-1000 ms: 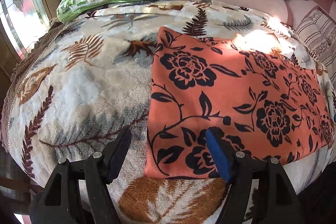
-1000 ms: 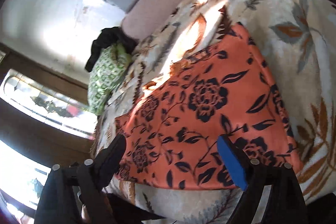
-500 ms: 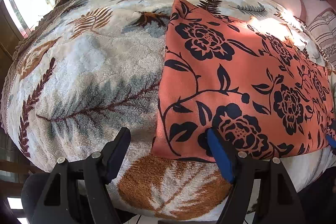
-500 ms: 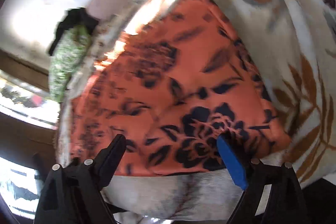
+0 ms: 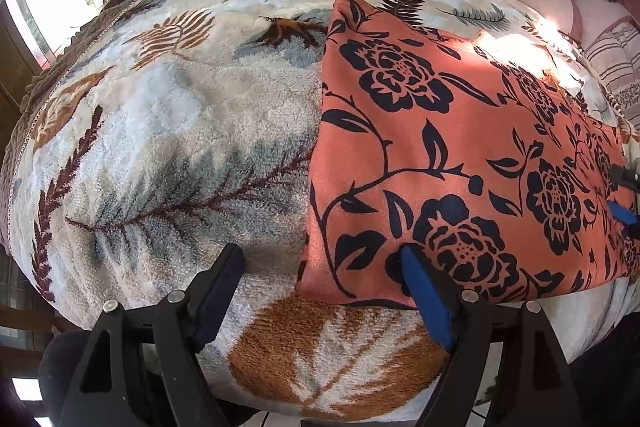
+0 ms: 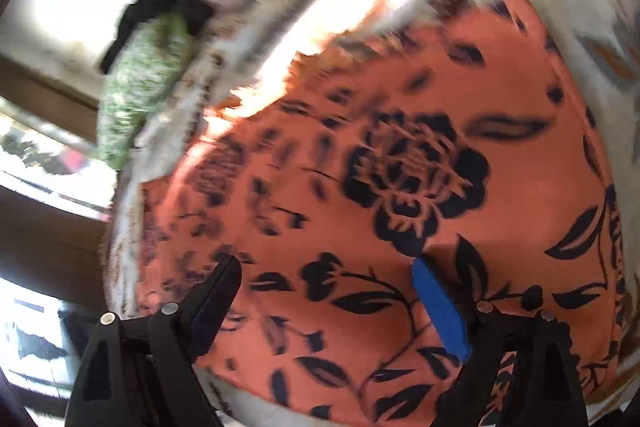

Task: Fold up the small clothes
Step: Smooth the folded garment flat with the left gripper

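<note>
While the orange black-flowered fleece cloth (image 5: 460, 155) lies flat near the leaf-patterned blanket's (image 5: 172, 131) front edge, the left gripper (image 5: 322, 269) is opening astride its corner, and the right gripper (image 6: 326, 281) hovers wide apart, both empty.

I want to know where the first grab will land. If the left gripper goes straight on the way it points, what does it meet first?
Most likely the near left corner of the orange cloth where it lies on the blanket. The left gripper, jaws opening with nothing between them, straddles that edge, though depth is hard to judge.
</note>
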Action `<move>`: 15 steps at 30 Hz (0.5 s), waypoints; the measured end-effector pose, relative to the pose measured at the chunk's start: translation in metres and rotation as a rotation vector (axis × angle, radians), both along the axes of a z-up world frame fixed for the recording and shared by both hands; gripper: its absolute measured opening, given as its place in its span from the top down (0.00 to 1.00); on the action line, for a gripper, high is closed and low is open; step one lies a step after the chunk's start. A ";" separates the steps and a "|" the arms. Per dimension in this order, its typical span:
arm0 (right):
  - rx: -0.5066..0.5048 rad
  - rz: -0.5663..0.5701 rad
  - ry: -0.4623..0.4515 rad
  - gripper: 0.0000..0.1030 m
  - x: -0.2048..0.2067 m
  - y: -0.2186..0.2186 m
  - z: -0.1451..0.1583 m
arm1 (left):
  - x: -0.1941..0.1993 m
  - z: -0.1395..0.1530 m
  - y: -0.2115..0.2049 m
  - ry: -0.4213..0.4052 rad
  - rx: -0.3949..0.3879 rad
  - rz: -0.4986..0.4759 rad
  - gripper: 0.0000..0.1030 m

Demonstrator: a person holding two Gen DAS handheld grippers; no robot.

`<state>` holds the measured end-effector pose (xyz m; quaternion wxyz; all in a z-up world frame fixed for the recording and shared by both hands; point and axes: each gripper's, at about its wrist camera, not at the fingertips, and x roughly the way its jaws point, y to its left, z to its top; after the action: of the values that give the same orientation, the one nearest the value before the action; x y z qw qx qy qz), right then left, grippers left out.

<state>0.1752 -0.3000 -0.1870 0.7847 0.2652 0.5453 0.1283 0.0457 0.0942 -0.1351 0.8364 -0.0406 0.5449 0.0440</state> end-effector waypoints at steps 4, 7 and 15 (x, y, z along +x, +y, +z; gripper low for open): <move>-0.136 0.071 -0.095 0.14 0.005 0.029 0.051 | -0.007 0.027 0.002 -0.074 -0.049 0.018 0.21; -0.046 0.161 -0.183 0.14 0.019 0.053 0.078 | 0.000 0.028 -0.010 -0.079 -0.036 -0.030 0.21; 0.004 0.055 -0.049 0.11 0.085 0.064 0.023 | 0.009 -0.004 -0.008 0.000 -0.021 -0.021 0.17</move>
<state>0.2603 -0.2355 -0.1640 0.7934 0.2487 0.5328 0.1575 0.0552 0.0864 -0.1396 0.8364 -0.0439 0.5456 0.0295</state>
